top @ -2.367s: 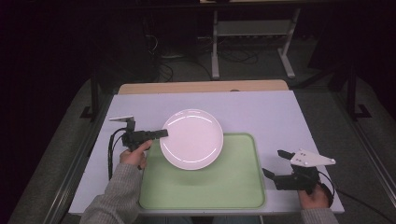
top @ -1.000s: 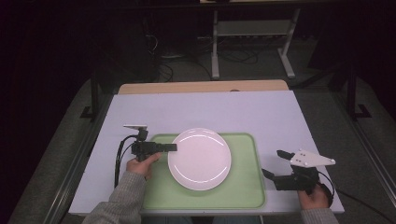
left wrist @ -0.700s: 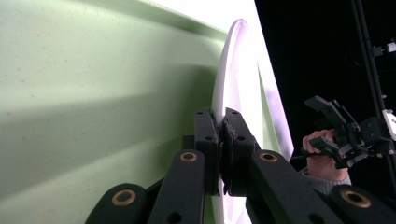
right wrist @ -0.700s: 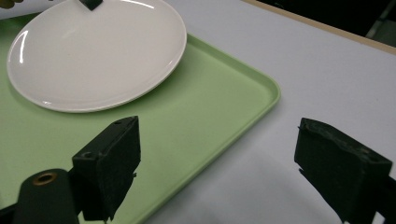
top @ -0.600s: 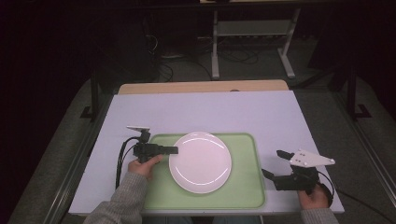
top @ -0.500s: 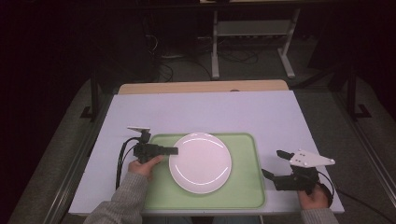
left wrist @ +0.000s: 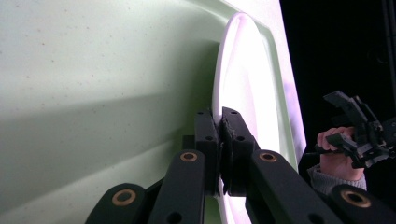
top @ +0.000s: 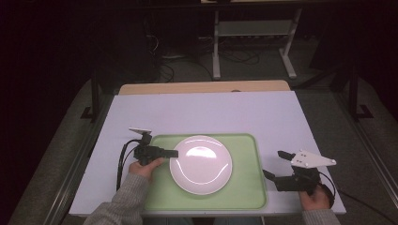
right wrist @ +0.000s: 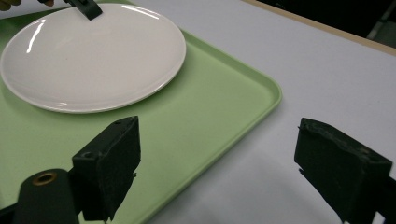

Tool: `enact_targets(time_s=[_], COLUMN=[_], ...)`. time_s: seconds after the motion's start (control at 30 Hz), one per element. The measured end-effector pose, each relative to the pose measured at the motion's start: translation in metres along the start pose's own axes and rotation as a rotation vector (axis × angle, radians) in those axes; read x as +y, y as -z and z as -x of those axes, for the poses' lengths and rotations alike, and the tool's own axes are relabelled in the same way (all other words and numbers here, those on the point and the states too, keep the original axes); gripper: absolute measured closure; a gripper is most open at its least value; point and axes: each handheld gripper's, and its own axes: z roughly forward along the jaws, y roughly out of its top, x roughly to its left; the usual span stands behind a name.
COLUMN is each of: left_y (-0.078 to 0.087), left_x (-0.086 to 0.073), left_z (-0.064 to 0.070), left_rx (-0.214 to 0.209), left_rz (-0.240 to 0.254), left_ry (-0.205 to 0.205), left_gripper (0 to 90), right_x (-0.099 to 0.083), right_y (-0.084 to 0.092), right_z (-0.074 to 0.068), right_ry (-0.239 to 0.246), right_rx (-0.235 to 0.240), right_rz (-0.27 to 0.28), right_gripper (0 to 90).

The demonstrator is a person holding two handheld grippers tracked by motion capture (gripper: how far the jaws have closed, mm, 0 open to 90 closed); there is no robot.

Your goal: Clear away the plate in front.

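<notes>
A white round plate lies on the light green tray at the near middle of the table. My left gripper is shut on the plate's left rim. In the left gripper view its jaws pinch the thin edge of the plate over the tray. My right gripper stands open by the tray's right edge with nothing between its fingers. Through the right gripper I see the plate, a corner of the tray and the left gripper's tip.
The white tabletop stretches bare behind the tray, with a wooden strip along its far edge. A metal stand and cables sit on the dark floor beyond. The far-off right gripper shows in the left gripper view.
The left gripper has carried the plate from the tray's far left corner toward me and rightward, down onto the tray's middle. The right gripper has stayed put.
</notes>
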Motion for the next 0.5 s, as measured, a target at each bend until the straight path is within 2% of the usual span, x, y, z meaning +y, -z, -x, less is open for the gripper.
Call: enact_targets(time_s=[0.13, 0.17, 0.5], left_y=[0.0003, 0.0001, 0.0010], left_x=[-0.0002, -0.0006, -0.0024], left_z=[0.0019, 0.0025, 0.0034], left_rx=[0.021, 0.041, 0.086], left_rz=[-0.009, -0.020, -0.061], left_ry=[-0.004, -0.013, -0.024], left_gripper=[85.0, 84.7, 82.9], right_x=[0.0003, 0.0004, 0.0008], right_y=[-0.0001, -0.0001, -0.0009], right_z=[-0.0004, -0.0005, -0.0013], right_ry=[0.004, 0.004, 0.009], right_rx=[0.001, 0.001, 0.001], right_rz=[-0.001, -0.001, -0.004], right_gripper=[13.7, 13.7, 13.7])
